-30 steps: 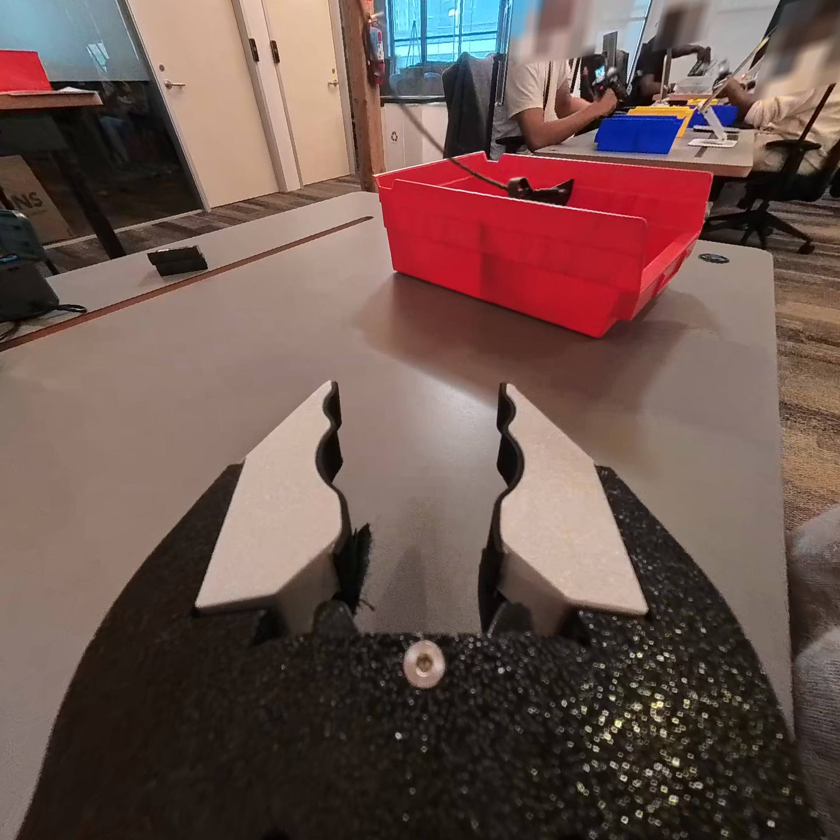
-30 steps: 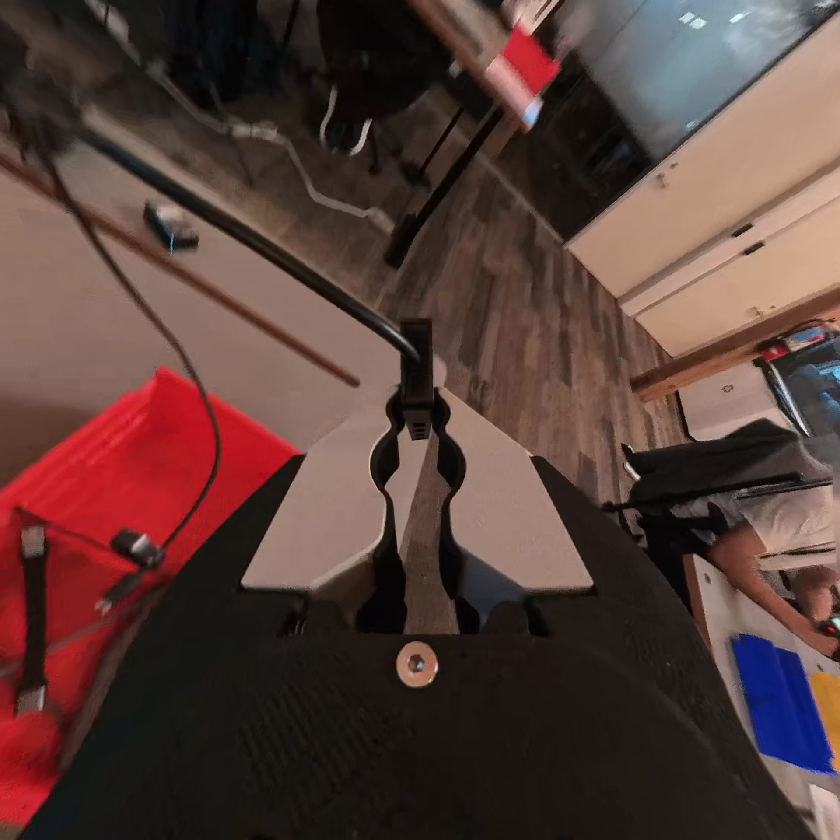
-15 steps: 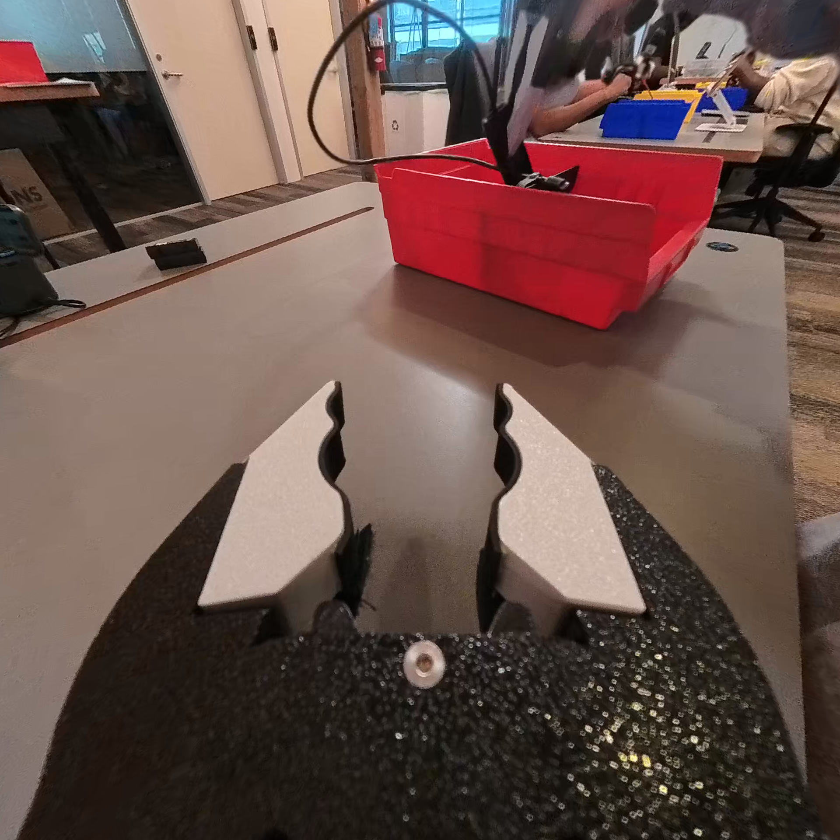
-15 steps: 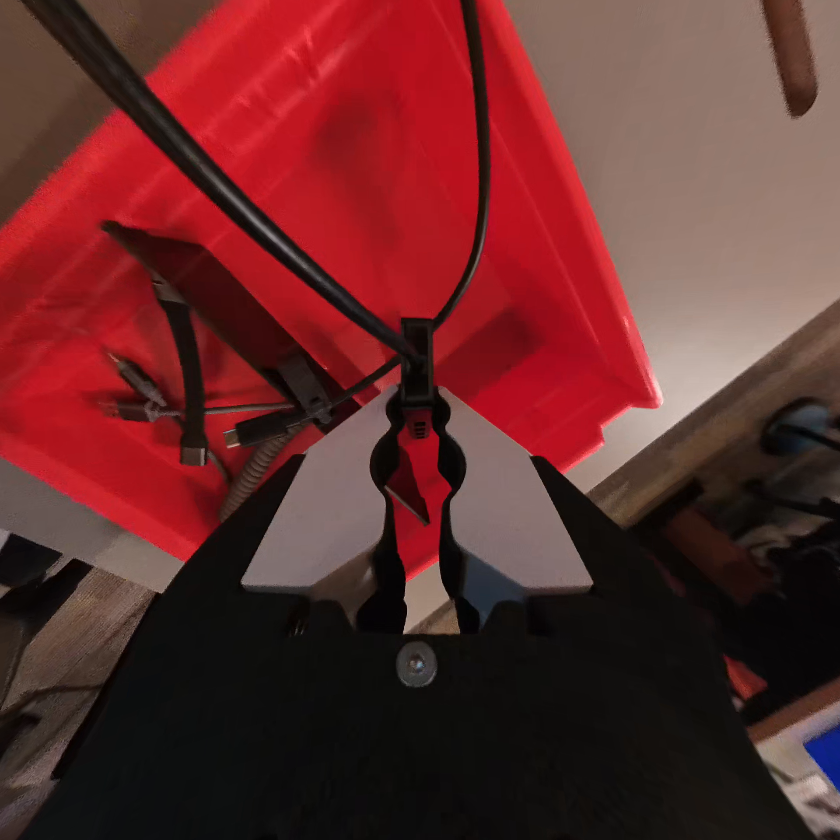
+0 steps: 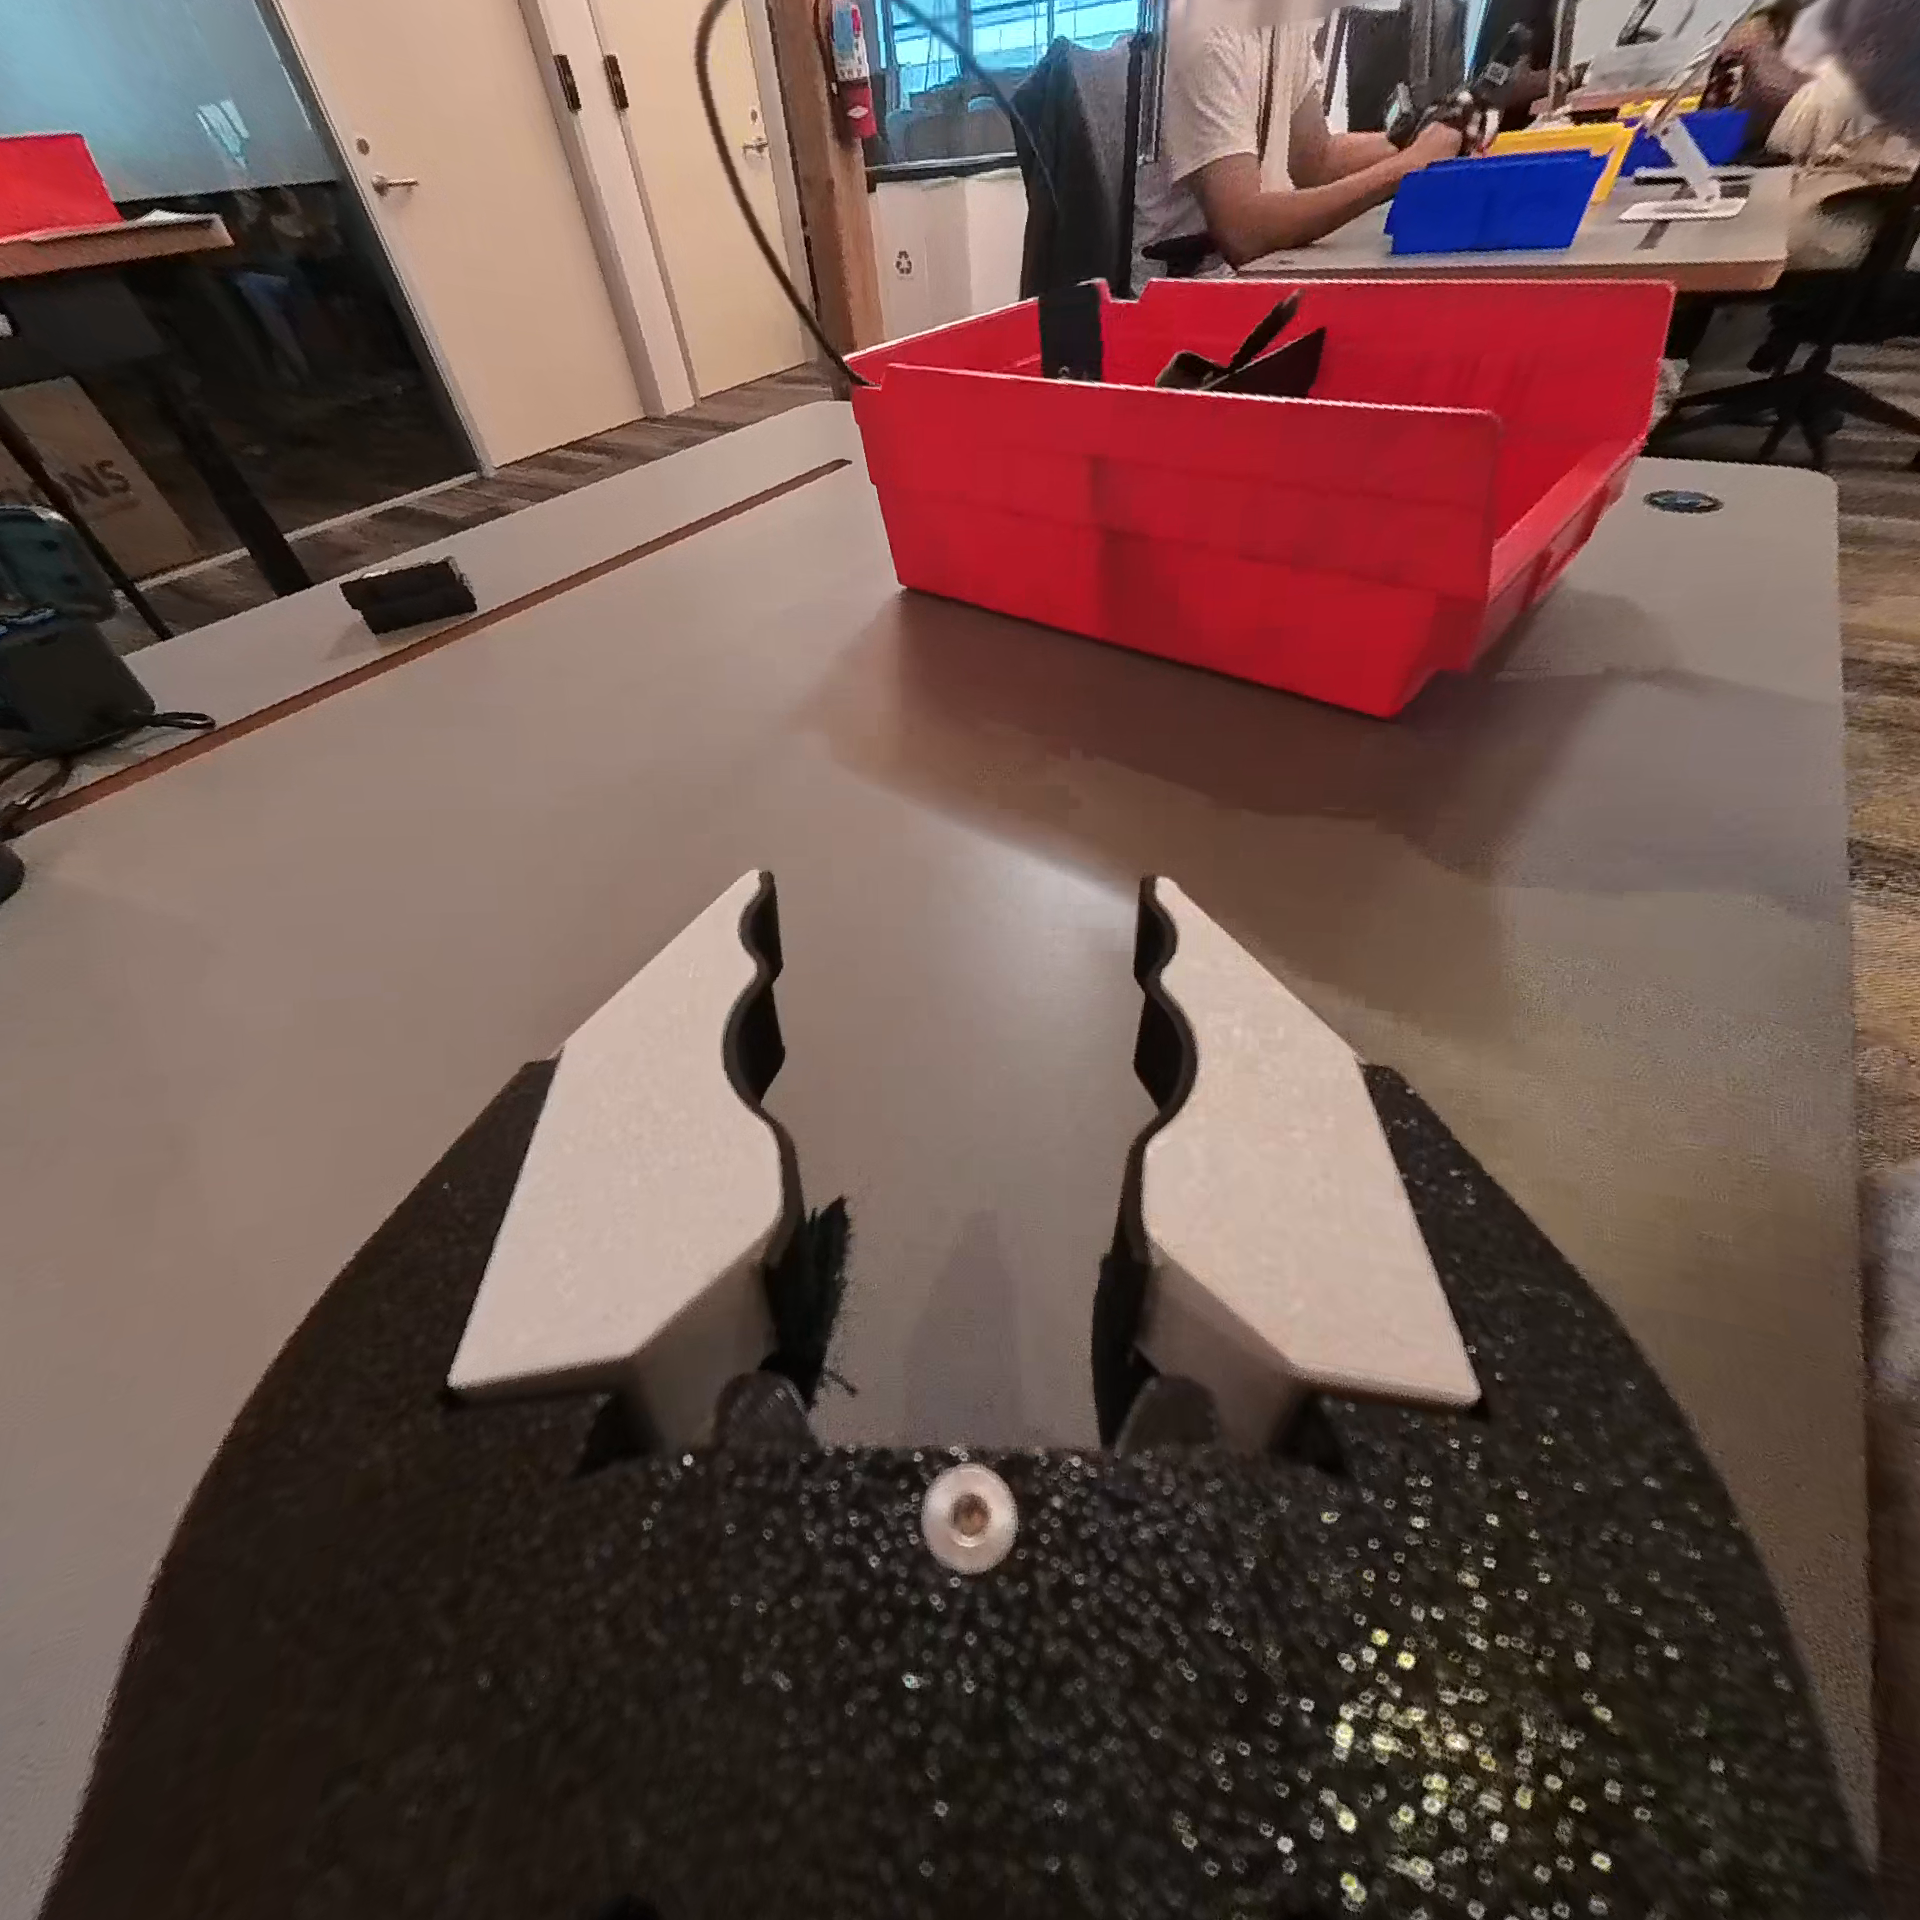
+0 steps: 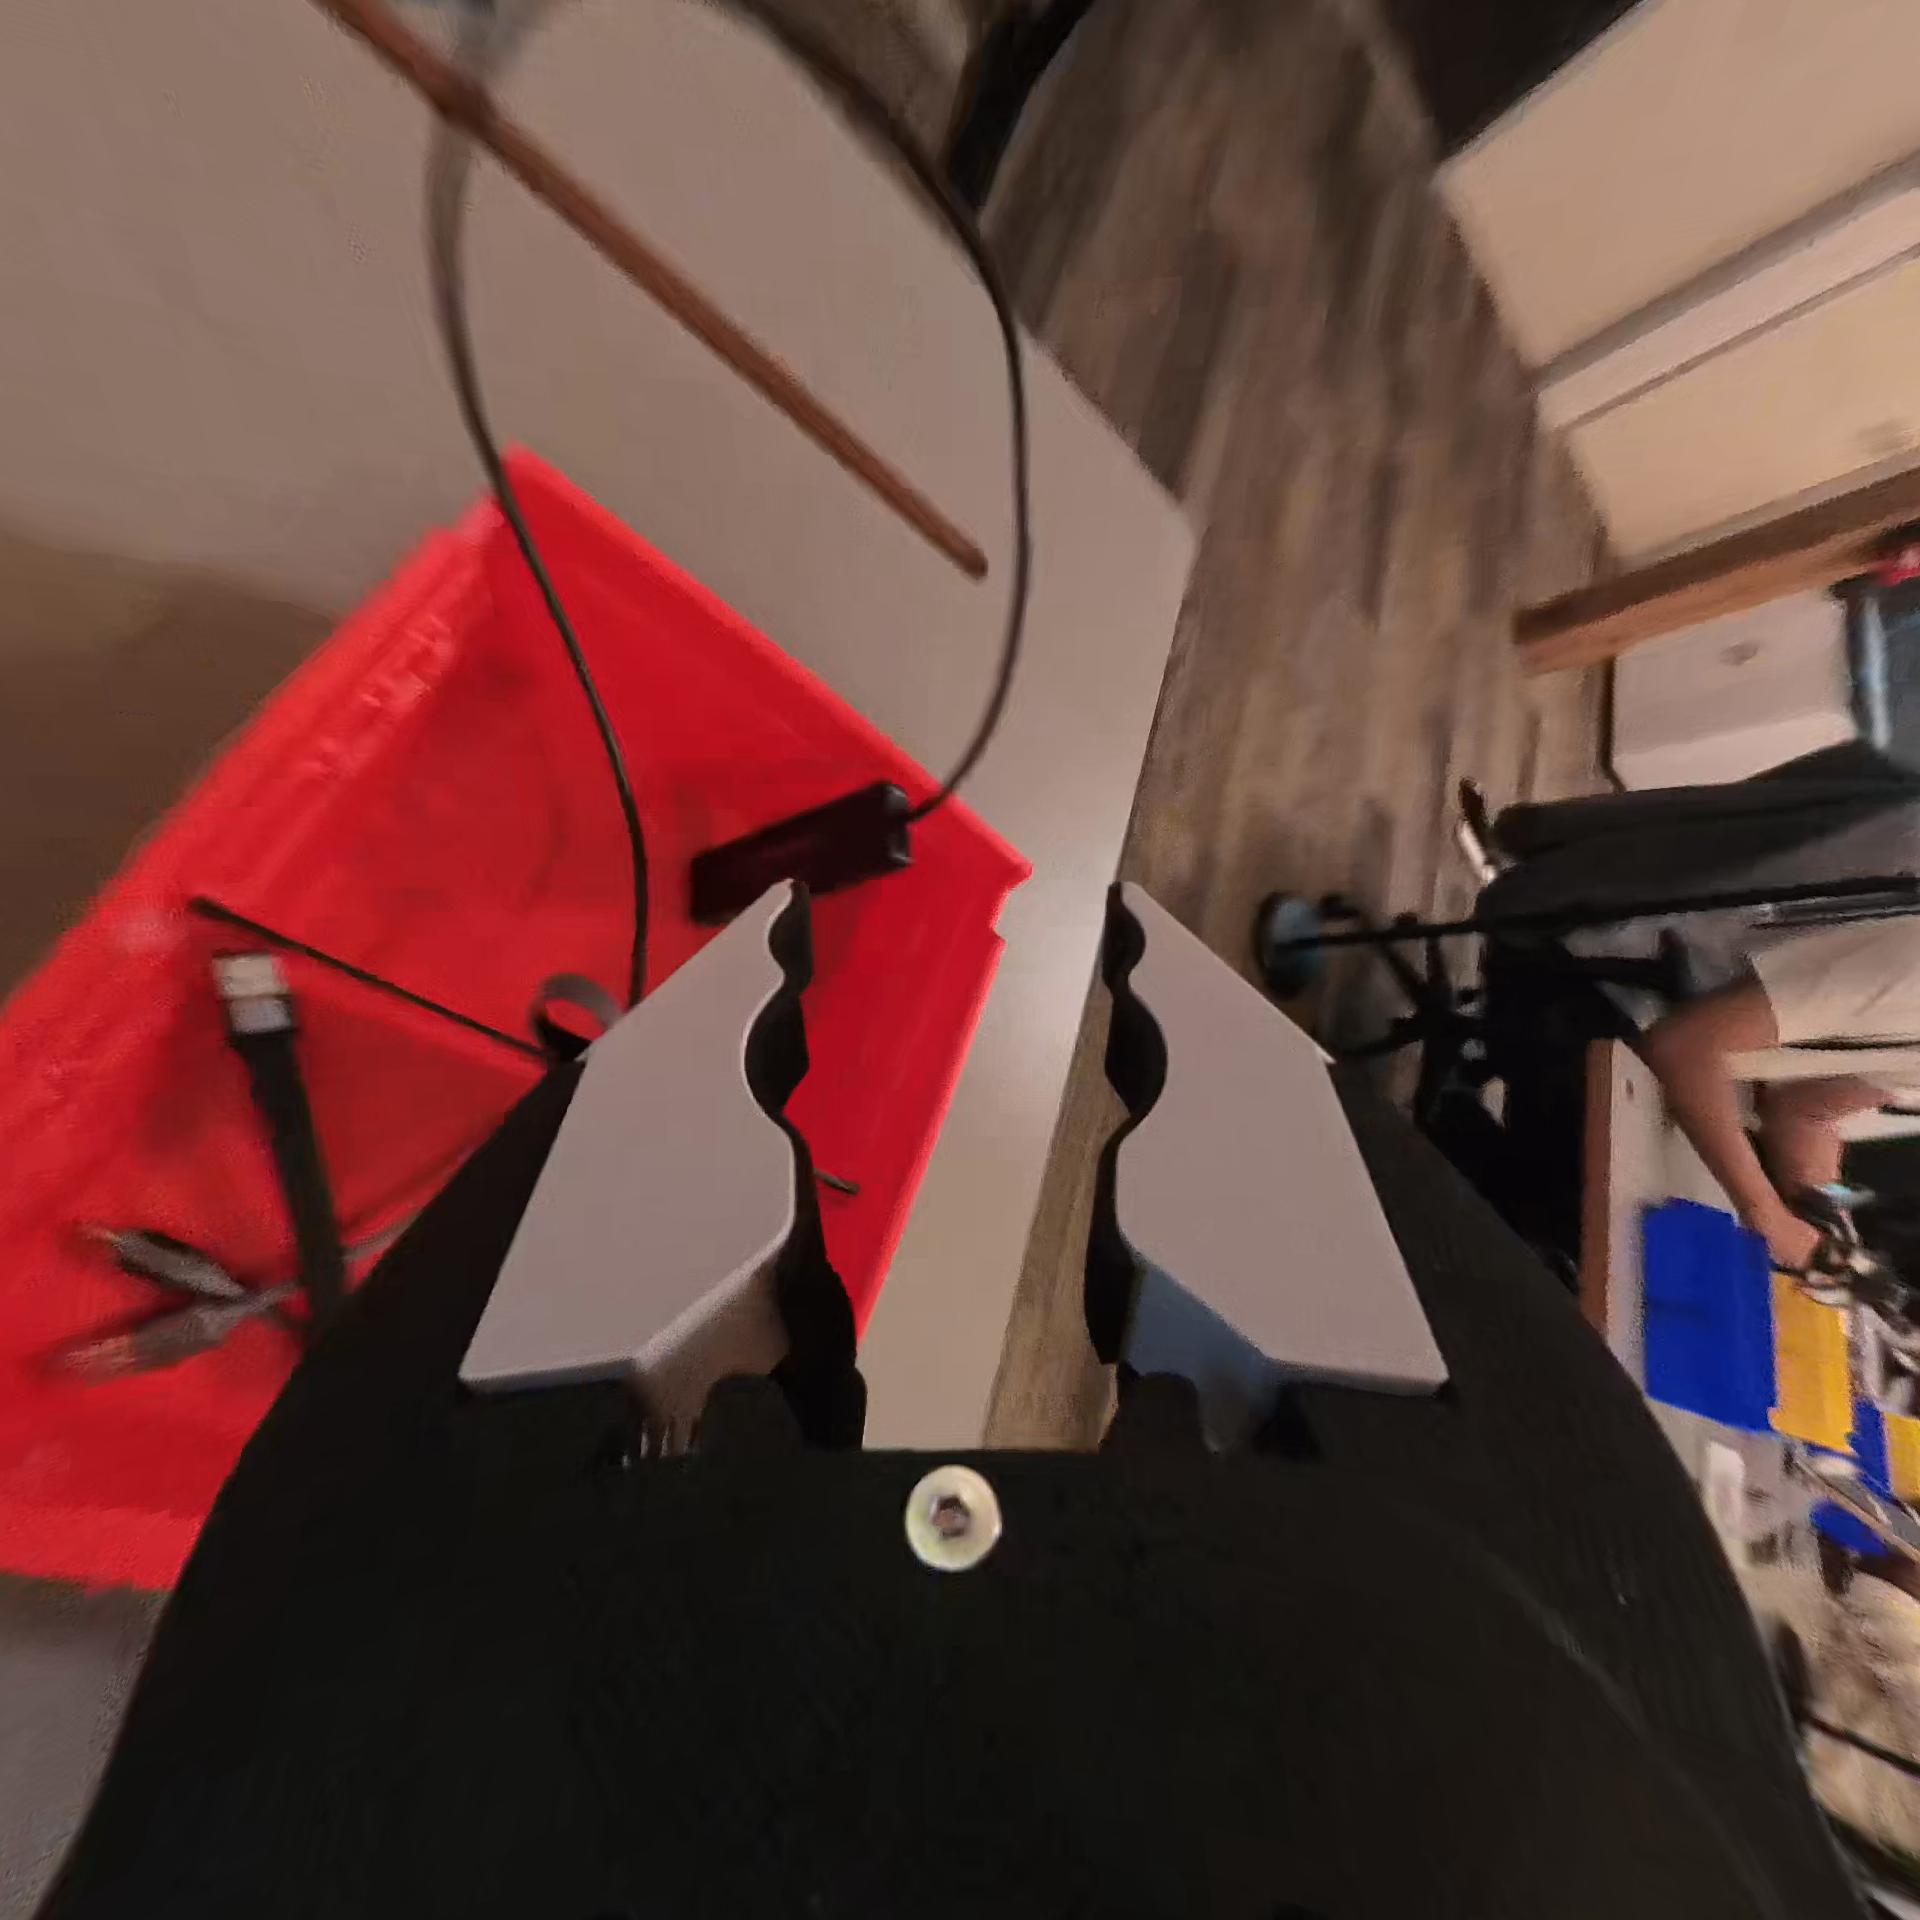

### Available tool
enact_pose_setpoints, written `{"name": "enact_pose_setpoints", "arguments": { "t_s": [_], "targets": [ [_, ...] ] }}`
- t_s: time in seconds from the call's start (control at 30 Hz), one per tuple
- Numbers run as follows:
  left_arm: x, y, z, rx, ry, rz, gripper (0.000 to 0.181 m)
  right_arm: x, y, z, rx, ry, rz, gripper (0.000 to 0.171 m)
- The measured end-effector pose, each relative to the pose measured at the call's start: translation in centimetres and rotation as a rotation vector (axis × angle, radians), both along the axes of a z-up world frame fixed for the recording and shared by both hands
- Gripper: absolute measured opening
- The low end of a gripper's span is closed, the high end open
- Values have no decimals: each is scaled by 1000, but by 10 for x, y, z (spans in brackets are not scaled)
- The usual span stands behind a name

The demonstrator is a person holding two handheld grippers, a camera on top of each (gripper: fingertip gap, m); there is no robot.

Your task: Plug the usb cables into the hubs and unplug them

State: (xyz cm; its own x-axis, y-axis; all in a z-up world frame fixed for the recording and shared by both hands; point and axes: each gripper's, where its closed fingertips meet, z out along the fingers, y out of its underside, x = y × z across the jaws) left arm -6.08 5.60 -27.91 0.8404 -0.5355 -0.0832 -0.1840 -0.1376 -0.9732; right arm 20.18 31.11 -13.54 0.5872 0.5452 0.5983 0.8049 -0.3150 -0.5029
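Note:
A red bin (image 5: 1195,520) stands on the grey table (image 5: 520,883) ahead of my left gripper (image 5: 956,888), which is open, empty and low over the table. A black hub (image 5: 1070,332) sticks up at the bin's far left corner, and its thin black cable (image 5: 743,197) arcs upward. My right gripper (image 6: 956,894) is open and empty above the bin's corner (image 6: 416,779). The black hub (image 6: 800,852) lies loose just beyond its left fingertip, with its cable (image 6: 1013,416) looping up. A flat black cable with a silver plug (image 6: 255,1003) and other cable ends (image 6: 166,1288) lie in the bin.
A small black box (image 5: 408,594) lies on the neighbouring table at left, beside a dark bag (image 5: 52,675). The table's right edge (image 5: 1839,831) drops to the floor. People sit at a far desk with blue bins (image 5: 1496,203). Some 40 cm of space lies between my two pairs of fingers.
My right gripper has opened and let go of the black hub, which now rests at the bin. Its view has swung away from straight over the bin. The left gripper has hardly moved.

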Motion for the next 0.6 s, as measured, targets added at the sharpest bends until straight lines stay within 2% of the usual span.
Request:
{"name": "enact_pose_setpoints", "arguments": {
  "t_s": [0.03, 0.1, 0.17, 0.23, 0.27, 0.33, 0.47, 0.53, 0.6],
  "targets": [
    [0, 0, 0, 2, 2, 2, 67, -12, -15, 11, 41, 49, 23, 57],
    [0, 0, 1, 8, -1, 6, 68, -58, -55, 25, 80, 225, 158, 58],
    [0, 0, 5, 26, -12, 10, 70, -129, -108, 33, 52, 475, 402, 58],
    [0, -1, 11, 57, -24, 12, 70, -194, -158, 31, 14, 665, 629, 58],
    [1, -3, 14, 72, -26, 11, 70, -218, -170, 26, 22, 717, 687, 58],
    [8, -14, 27, 96, -50, -25, 70, -259, -178, 12, 100, 805, 770, 58],
    [16, -55, 72, 128, -53, -92, 69, -306, -158, -35, 265, 905, 809, 57],
    [-5, -73, 105, 173, 5, -49, 68, -311, -148, -61, 293, 949, 781, 57],
    [-47, -83, 136, 216, 83, 58, 67, -311, -142, -81, 317, 993, 760, 57]
  ]
}}
